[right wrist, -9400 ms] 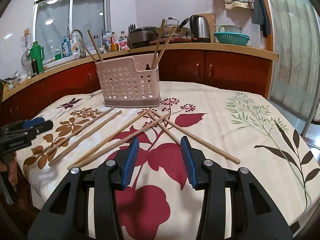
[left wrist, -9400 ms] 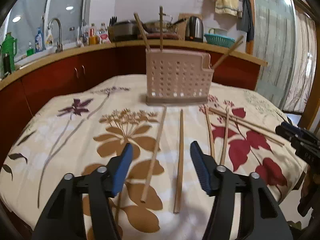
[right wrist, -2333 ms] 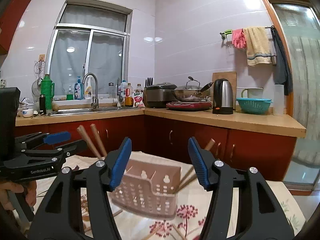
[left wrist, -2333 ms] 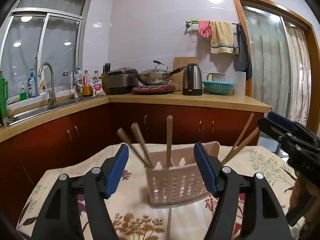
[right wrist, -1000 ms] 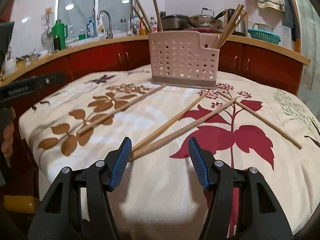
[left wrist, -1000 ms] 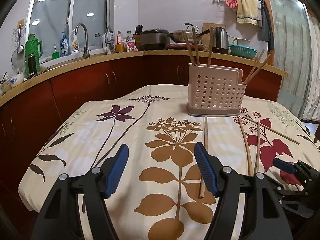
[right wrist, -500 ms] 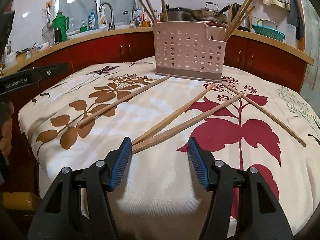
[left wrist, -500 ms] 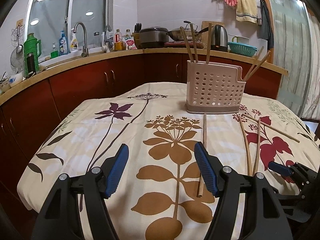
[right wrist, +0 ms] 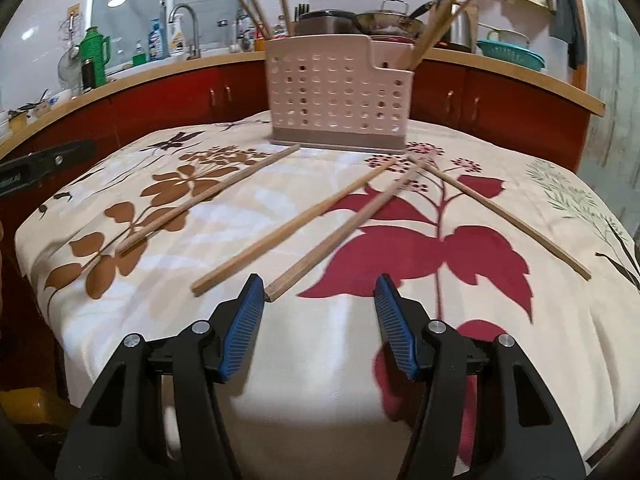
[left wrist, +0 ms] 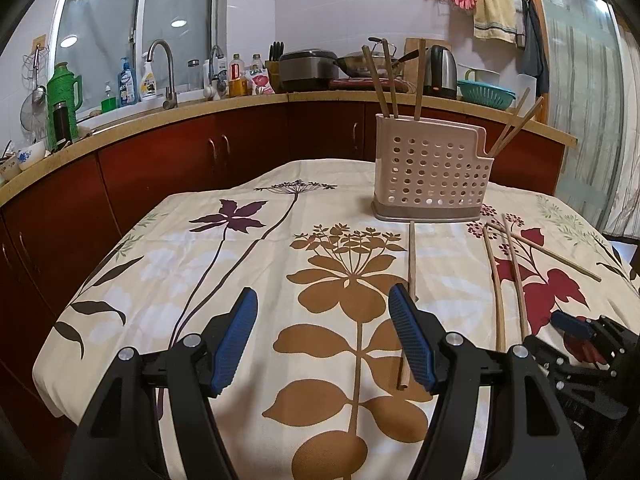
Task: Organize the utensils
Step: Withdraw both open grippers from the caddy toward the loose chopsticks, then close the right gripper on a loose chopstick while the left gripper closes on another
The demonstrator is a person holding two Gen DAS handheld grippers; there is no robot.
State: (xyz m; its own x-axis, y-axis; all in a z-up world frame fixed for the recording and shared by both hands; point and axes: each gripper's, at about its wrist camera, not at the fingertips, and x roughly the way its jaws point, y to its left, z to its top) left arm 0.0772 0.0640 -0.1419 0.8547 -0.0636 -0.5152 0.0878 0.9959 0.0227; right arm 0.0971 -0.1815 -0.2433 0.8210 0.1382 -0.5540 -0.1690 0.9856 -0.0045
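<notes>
Both my claws empty, left gripper [left wrist: 323, 336] agape above floral tablecloth [left wrist: 200, 280], right gripper [right wrist: 319, 314] agape beside near chopstick [right wrist: 344, 228], perforated holder [right wrist: 338, 96] beyond.

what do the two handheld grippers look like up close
Both the left gripper and the right gripper have matte black plastic frames, silver pivot bolts, and jaws lined with ribbed blue pads. White lettering marks the left gripper's side, seen from the right wrist.

In the left wrist view, the left gripper's [left wrist: 322, 328] arm covers part of the nearest chopstick [left wrist: 411, 264]. The right gripper [left wrist: 576, 330] runs off the frame's lower right corner. Chopsticks' lower ends sit hidden inside the perforated utensil holder [right wrist: 336, 92].
</notes>
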